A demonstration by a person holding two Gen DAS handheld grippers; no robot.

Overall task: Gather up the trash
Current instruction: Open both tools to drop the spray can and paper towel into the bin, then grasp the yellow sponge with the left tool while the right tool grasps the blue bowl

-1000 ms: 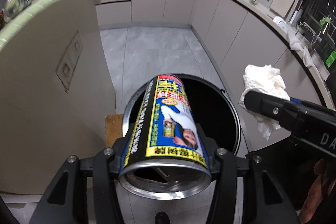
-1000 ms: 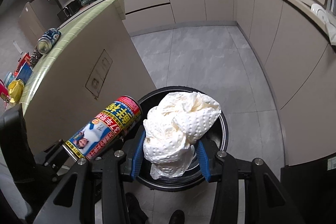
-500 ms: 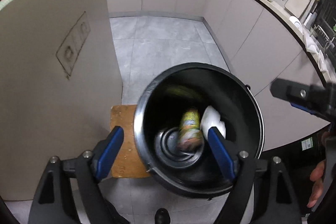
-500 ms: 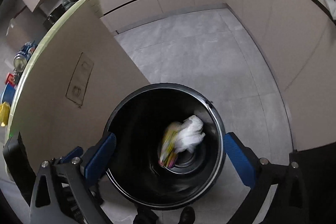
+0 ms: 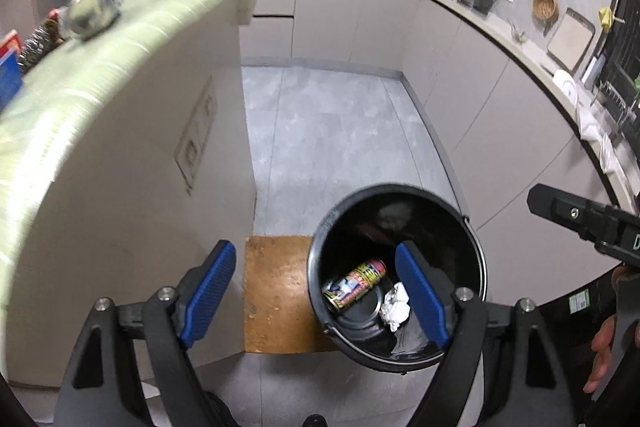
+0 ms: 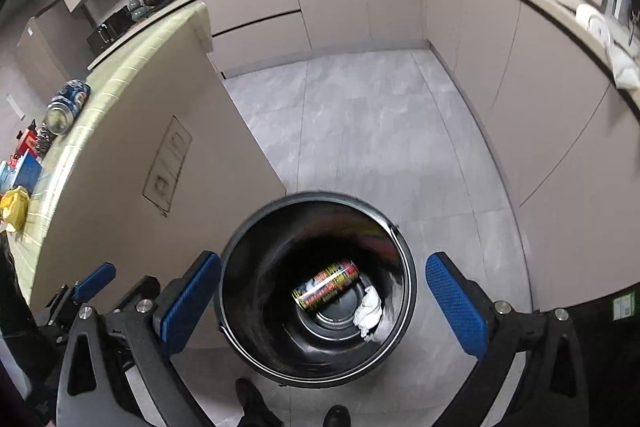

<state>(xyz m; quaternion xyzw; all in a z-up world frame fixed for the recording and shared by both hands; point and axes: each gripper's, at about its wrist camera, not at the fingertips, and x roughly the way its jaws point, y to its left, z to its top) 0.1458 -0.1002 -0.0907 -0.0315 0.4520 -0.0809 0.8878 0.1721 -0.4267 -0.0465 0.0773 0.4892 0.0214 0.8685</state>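
A black round bin (image 5: 476, 259) (image 6: 404, 323) stands on the floor below both grippers. At its bottom lie a yellow, red and black can (image 5: 354, 283) (image 6: 326, 285) on its side and a crumpled white paper towel (image 5: 395, 309) (image 6: 370, 311) beside it. My left gripper (image 5: 320, 297) hangs open above the bin's left rim, nothing between its blue pads. My right gripper (image 6: 322, 303) is wide open straight above the bin's mouth, empty too. The right gripper's tip (image 5: 568, 213) shows at the right edge of the left wrist view.
A brown wooden board (image 5: 276, 291) lies on the floor left of the bin. A beige island (image 6: 132, 147) rises at the left, with a blue can (image 6: 66, 107) and other items on its green top. Cabinets (image 6: 540, 107) curve around the grey tiled floor (image 6: 360, 127). Shoes (image 6: 336, 415) show below.
Both grippers opened and let go: the can and the paper towel fell into the bin and now lie at its bottom. Both grippers have risen, and the left one shifted left.
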